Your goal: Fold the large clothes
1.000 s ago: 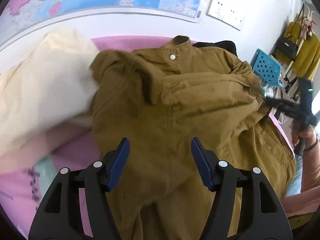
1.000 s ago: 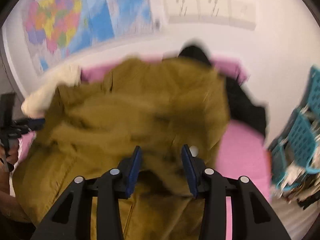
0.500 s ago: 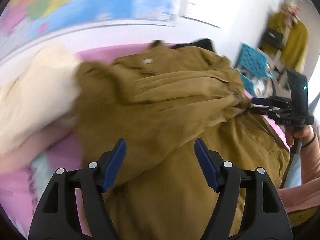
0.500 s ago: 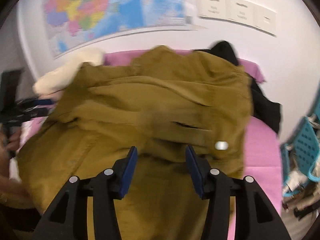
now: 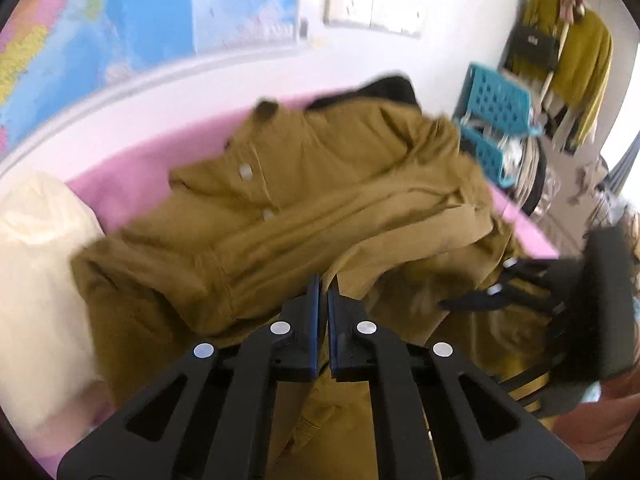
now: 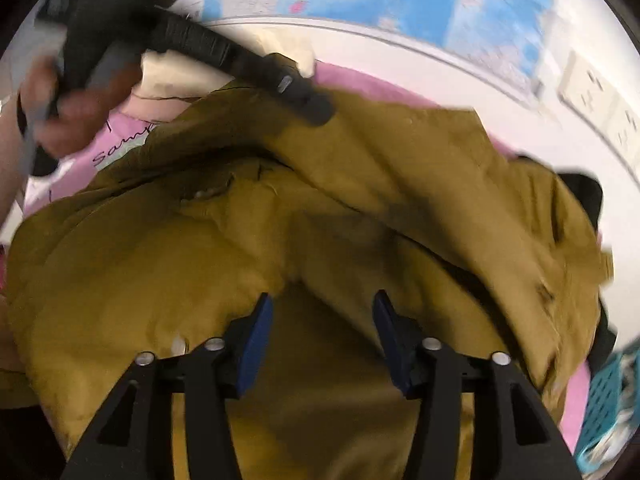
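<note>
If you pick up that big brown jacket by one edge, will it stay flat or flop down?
The brown jacket would probably flop: it already lies in soft folds and creases. It looks thick, so likely rather heavy. The left gripper is shut on a fold.

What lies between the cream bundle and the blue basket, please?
The mustard jacket fills that stretch, crumpled on the pink cover, from the cream bundle across to the blue basket; the left wrist view shows it.

Left hand-held gripper [image 5: 323,292] is closed, apparently pinching a fold of the mustard jacket [image 5: 320,200] on the pink bed [image 5: 140,168].
</note>
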`<action>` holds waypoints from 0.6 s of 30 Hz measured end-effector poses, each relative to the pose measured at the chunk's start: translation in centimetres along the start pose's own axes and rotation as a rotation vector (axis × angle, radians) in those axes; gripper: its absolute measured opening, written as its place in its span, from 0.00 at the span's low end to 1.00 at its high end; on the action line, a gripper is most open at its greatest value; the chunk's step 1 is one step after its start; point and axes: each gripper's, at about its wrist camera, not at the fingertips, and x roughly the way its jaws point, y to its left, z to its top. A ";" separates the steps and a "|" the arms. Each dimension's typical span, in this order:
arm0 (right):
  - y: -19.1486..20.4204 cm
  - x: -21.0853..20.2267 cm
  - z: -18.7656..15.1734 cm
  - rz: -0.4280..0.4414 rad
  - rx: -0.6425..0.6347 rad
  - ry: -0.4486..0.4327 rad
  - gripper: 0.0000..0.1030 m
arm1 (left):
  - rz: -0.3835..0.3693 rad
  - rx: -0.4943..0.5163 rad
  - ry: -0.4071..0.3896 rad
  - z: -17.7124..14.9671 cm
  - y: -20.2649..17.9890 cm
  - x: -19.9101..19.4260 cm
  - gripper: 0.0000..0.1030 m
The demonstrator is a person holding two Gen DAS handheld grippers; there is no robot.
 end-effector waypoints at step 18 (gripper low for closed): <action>2.2 5.7 7.3 0.087 0.102 -0.063 0.08 | 0.030 -0.018 -0.054 3.0 2.1 -3.3 0.04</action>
